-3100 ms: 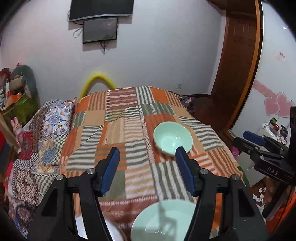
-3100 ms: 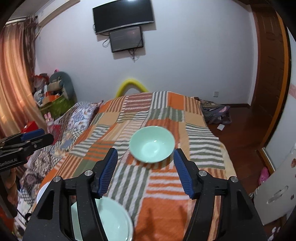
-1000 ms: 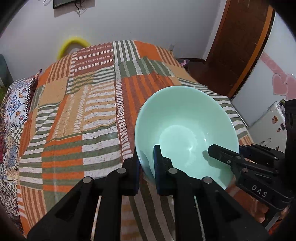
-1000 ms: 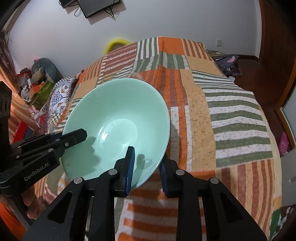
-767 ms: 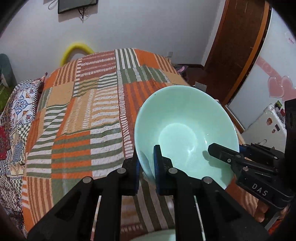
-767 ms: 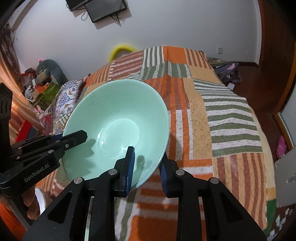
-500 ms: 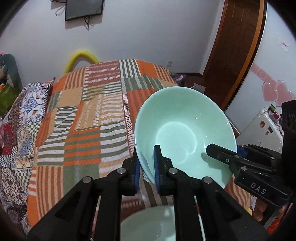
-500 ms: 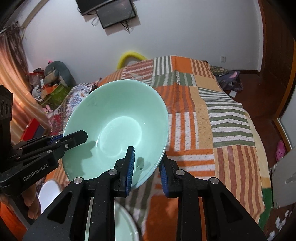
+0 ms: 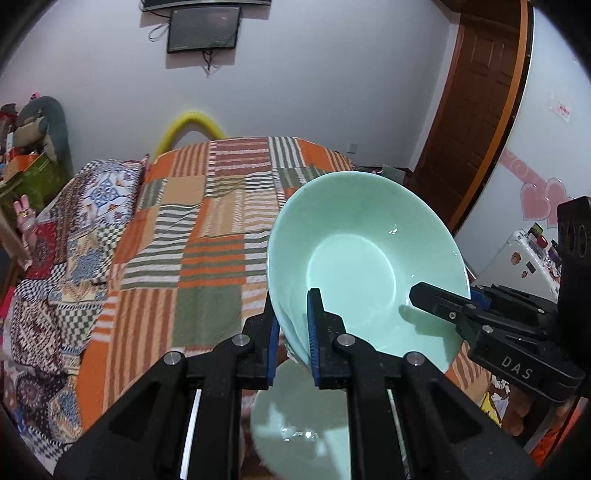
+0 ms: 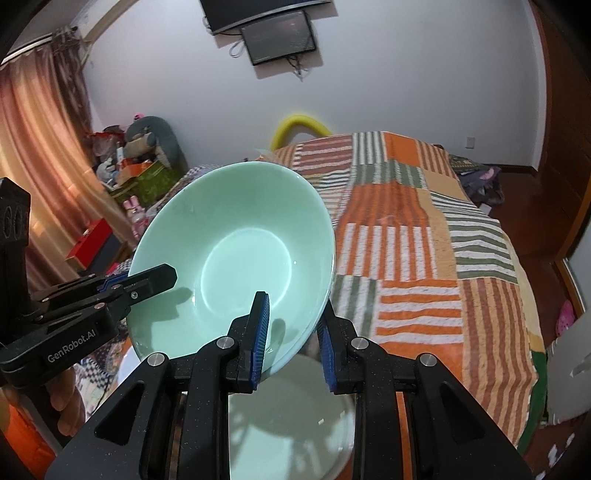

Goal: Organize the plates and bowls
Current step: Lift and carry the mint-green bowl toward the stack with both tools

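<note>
**Both grippers clamp one green bowl above the bed**

At the far left of the room, beside the bed, sits a clutter of boxes and a grey stuffed toy (image 10: pixel 153 134), with a pink-brown curtain (image 10: pixel 40 155) hanging in front of them in the right wrist view. A patterned pillow (image 9: pixel 107 192) lies at the left edge of the patchwork bedspread (image 9: pixel 207 236), whose orange, green and white striped squares cover the bed. A yellow curved tube (image 9: pixel 188 127) shows behind the bed against the white wall, under a dark screen (image 9: pixel 202 34).

The left gripper (image 9: pixel 291 332) is clenched on the left part of the rim of a pale green bowl (image 9: pixel 365 258), one blue pad inside the bowl and one outside. The bowl is held in the air above the near end of the bed, tilted so that its inside faces the cameras. The right gripper (image 10: pixel 291 330) is clenched on the opposite side of the same rim, again with a pad on each face of the wall. Each gripper also appears in the other's view, reaching in from the side.

Directly below the raised bowl, on the near edge of the bed, lies a pale green plate (image 9: pixel 306 424). A white dish (image 10: pixel 127 367) peeks out just left of it; its shape cannot be told.

To the right stand a brown wooden door (image 9: pixel 476 110) and a wall with pink heart stickers (image 9: pixel 543 197).
</note>
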